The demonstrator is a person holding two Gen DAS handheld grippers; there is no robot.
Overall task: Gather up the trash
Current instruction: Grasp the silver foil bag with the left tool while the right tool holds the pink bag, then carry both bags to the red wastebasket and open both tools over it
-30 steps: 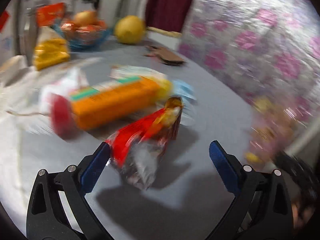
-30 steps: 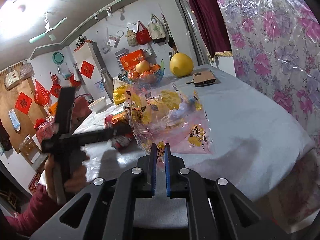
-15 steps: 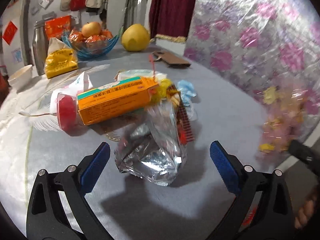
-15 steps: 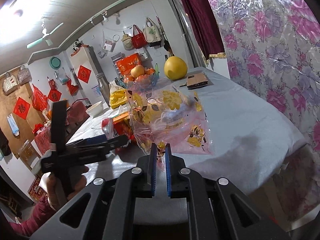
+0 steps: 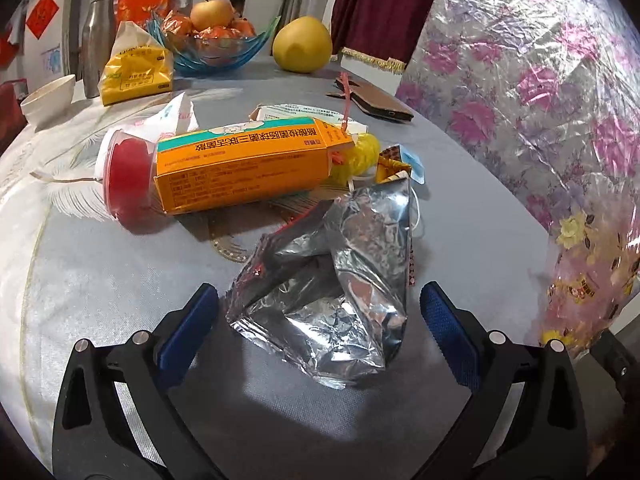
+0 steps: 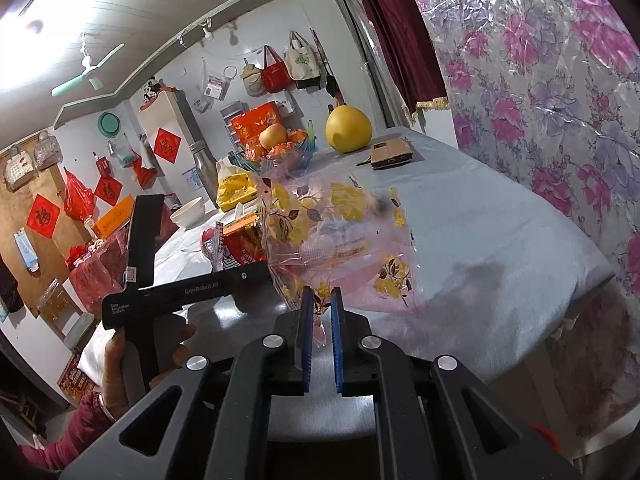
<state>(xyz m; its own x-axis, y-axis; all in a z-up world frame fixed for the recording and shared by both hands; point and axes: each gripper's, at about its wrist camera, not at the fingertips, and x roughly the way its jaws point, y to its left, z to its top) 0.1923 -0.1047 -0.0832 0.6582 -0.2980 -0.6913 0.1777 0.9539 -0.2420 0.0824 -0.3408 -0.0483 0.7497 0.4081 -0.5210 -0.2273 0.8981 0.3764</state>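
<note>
A crumpled silver foil snack wrapper (image 5: 336, 280) lies on the grey table, its red printed side showing in the right wrist view (image 6: 236, 250). My left gripper (image 5: 320, 308) is open, its blue pads on either side of the wrapper's near end, apart from it. Behind the wrapper lie an orange carton (image 5: 248, 168), a red-lidded plastic cup (image 5: 126, 178) and yellow and blue scraps (image 5: 360, 156). My right gripper (image 6: 320, 312) is shut on the edge of a clear pink flowered plastic bag (image 6: 340, 232), held at the table's right edge; it also shows in the left wrist view (image 5: 588, 272).
At the back stand a blue fruit bowl (image 5: 216, 50), a yellow pomelo (image 5: 302, 44), a yellow packet (image 5: 134, 74), a steel flask (image 5: 96, 32), a white bowl (image 5: 48, 98) and a brown phone case (image 5: 376, 100). The flowered plastic wall covering (image 5: 540, 80) runs along the right.
The wrapper has turned over from its red side to its silver side and settled on the table. My left gripper has steadied around it. The bag held by my right gripper has hardly moved.
</note>
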